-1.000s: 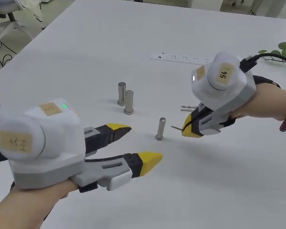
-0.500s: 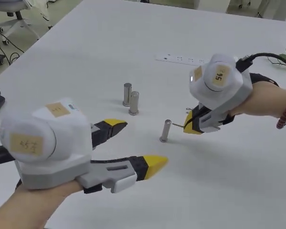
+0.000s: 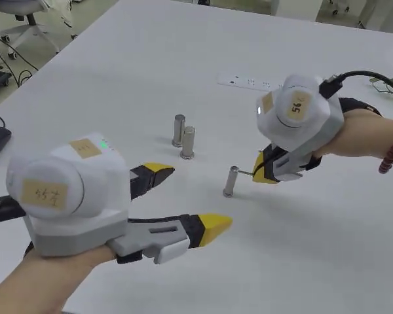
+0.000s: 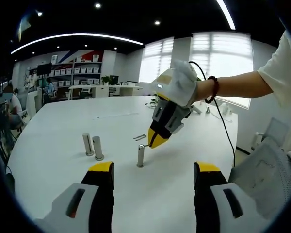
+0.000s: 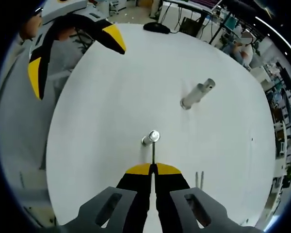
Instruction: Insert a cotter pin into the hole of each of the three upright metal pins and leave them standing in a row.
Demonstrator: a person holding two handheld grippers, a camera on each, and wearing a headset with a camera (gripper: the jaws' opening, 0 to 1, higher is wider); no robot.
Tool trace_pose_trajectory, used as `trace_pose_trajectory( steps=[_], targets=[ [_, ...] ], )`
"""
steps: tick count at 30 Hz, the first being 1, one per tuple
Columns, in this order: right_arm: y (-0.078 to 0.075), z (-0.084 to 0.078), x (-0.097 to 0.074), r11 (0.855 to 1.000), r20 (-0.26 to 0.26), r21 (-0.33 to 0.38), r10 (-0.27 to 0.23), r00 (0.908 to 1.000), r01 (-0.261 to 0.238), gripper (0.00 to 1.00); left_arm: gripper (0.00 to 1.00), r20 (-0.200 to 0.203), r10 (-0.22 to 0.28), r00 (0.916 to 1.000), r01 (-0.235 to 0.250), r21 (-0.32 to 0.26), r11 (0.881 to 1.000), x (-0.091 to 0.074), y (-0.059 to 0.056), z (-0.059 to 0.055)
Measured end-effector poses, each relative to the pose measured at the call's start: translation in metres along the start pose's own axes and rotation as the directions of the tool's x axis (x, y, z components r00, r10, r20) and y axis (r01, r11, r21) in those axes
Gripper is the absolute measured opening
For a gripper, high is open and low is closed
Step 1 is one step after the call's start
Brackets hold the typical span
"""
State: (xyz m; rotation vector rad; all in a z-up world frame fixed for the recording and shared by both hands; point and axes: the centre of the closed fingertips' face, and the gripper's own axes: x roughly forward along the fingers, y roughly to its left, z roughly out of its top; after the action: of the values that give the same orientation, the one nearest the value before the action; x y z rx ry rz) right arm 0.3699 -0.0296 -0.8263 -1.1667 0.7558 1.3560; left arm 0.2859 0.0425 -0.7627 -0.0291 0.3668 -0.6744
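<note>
In the head view, your right tool [image 3: 259, 175] is pressed together on a cotter pin [image 3: 244, 173], whose free end reaches toward the top of the nearest metal pin [image 3: 230, 181], upright in the middle of the surface [image 3: 118, 59]. Two more metal pins [image 3: 183, 136] stand close together further toward the far edge, making three, and a power strip [image 3: 249, 83] lies beyond them. Your left tool [image 3: 190, 196] hovers spread and empty nearer you. In the left gripper view, those spread jaws frame the nearest metal pin [image 4: 141, 155], with the right tool [image 4: 157, 138] just above it and spare cotter pins [image 4: 139, 138] lying flat behind; their number is unclear. In the right gripper view, the cotter pin's tip [image 5: 153, 153] meets the pin's head [image 5: 153, 137], and two spares [image 5: 200, 178] lie beside your jaws. I'd judge the first insertion only started. The other two pins look bare, so all three remain.
</note>
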Motion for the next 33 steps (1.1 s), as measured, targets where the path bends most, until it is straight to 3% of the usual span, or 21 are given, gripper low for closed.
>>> trace_pose_trajectory(
  steps=[9,33],
  targets=[
    [0.0003,0.0013,0.0007,1.0,-0.01,-0.015,0.006,0.9999,-0.007,0.03,0.65,-0.01,0.003,0.9999,-0.003,0.005,1.0,-0.0008,0.0003,-0.0016],
    [0.0014,0.0063,0.0,0.998,-0.034,0.056,0.019,0.9992,-0.018,0.03,0.58,-0.038,0.0,0.9993,0.001,0.021,1.0,0.0028,-0.0006,-0.0068]
  ],
)
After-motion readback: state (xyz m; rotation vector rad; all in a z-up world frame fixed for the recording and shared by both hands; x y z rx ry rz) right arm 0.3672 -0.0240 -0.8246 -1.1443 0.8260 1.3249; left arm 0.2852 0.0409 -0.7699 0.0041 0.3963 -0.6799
